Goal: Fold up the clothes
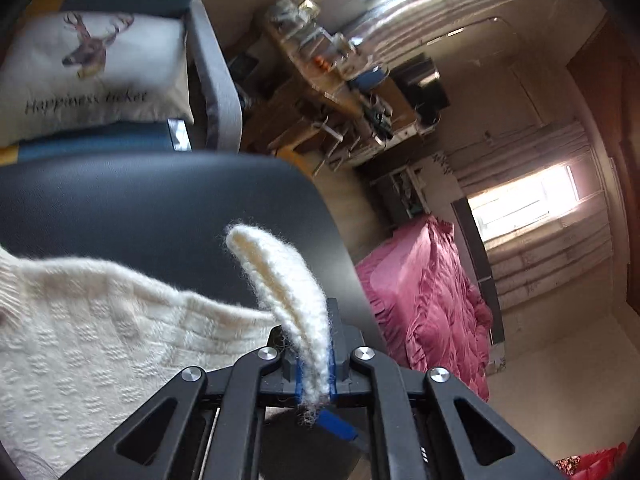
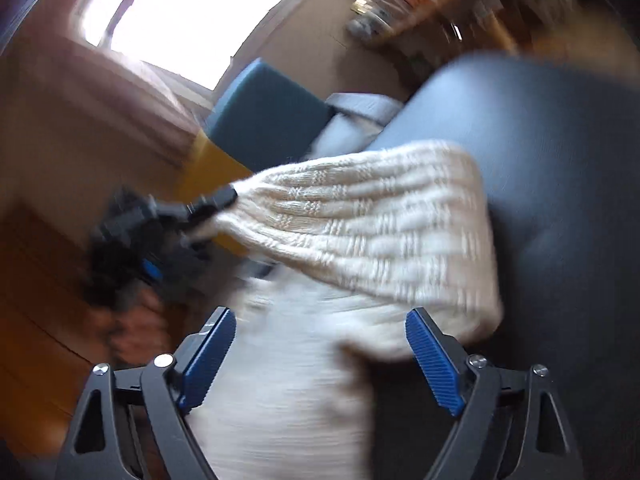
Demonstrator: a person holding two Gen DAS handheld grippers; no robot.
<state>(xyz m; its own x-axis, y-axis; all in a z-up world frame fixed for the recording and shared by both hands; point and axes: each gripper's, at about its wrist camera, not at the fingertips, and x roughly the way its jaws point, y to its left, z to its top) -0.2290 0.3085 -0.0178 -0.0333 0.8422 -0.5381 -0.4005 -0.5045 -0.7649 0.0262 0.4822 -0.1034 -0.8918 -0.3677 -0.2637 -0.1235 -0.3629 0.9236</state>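
A cream knitted sweater (image 1: 80,340) lies on a dark leather seat (image 1: 140,208). My left gripper (image 1: 314,368) is shut on an edge of the sweater, and a fuzzy strip of it sticks up between the blue pads. In the right wrist view the sweater (image 2: 360,232) drapes over the dark seat (image 2: 560,160), pulled taut toward the left gripper (image 2: 224,200) at the left. My right gripper (image 2: 320,364) is open with its blue pads wide apart, over a lower part of the sweater. This view is blurred.
A white deer-print pillow (image 1: 92,76) rests on a blue and yellow chair (image 1: 80,144) behind the seat. A cluttered wooden desk (image 1: 332,88) and a pink quilt (image 1: 432,304) lie beyond. The wood floor (image 2: 48,280) shows at the left.
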